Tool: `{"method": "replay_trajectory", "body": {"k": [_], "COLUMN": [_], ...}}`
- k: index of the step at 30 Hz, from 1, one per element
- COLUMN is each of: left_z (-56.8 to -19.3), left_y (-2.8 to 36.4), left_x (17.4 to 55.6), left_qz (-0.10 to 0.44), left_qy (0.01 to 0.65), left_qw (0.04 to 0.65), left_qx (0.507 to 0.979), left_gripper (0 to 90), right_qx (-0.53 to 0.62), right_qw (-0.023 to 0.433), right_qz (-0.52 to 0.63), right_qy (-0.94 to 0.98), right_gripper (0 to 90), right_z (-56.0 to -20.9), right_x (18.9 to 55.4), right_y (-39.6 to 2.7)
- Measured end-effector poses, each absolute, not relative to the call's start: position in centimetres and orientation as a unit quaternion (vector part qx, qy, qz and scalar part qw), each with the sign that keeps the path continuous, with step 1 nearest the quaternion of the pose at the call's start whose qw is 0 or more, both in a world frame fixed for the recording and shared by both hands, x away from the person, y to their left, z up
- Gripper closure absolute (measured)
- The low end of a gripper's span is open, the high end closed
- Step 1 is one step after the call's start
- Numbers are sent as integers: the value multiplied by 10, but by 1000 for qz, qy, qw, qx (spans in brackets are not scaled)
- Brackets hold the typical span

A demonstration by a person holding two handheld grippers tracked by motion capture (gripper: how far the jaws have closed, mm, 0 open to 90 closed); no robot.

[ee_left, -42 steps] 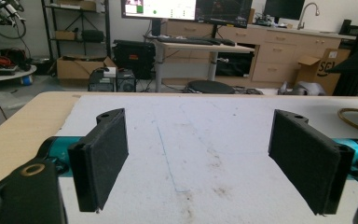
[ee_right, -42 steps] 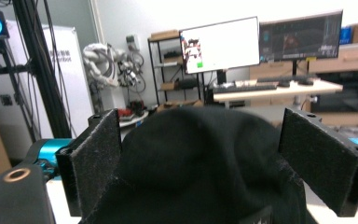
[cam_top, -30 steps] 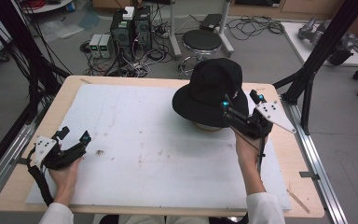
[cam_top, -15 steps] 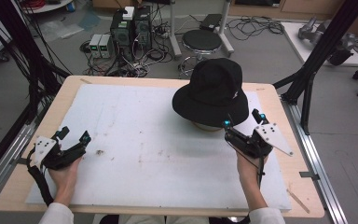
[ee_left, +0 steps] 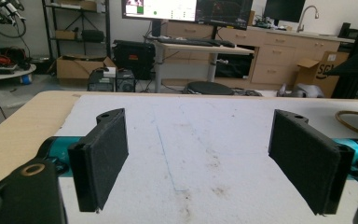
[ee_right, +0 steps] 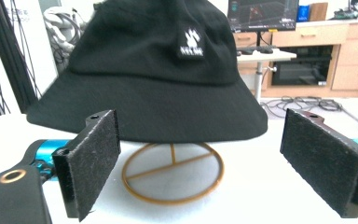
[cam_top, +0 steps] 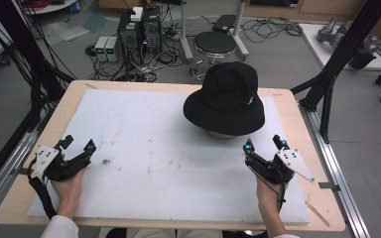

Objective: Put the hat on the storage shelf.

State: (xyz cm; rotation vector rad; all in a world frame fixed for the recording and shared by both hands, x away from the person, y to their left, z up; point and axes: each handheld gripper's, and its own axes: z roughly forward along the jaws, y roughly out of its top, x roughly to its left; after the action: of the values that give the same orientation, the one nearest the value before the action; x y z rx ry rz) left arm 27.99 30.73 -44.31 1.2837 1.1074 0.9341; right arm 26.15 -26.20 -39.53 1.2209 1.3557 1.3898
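Right gripper held with black padded jaws spread wide and empty, just short of black fabric bucket hat seated on round gold wire stand. Left gripper likewise spread, well apart. Hanging apparently done; nothing visibly left.

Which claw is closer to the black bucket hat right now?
Right. The right claw sits open just in front of the black bucket hat on its wire stand; the left claw rests open at the table's far left.
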Motion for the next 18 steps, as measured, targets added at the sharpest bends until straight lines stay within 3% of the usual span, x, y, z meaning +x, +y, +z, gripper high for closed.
{"method": "replay_trajectory", "body": {"k": [18], "left_z": [-444], "left_y": [306], "left_x": [281], "left_qz": [394], "left_qy": [471], "left_qw": [568], "left_qx": [548], "left_gripper": [200], "right_qx": [502], "right_qw": [403], "right_qz": [536], "right_qy": [546], "right_gripper": [113], "right_z": [-429], "right_x": [266], "right_y": [-271]}}
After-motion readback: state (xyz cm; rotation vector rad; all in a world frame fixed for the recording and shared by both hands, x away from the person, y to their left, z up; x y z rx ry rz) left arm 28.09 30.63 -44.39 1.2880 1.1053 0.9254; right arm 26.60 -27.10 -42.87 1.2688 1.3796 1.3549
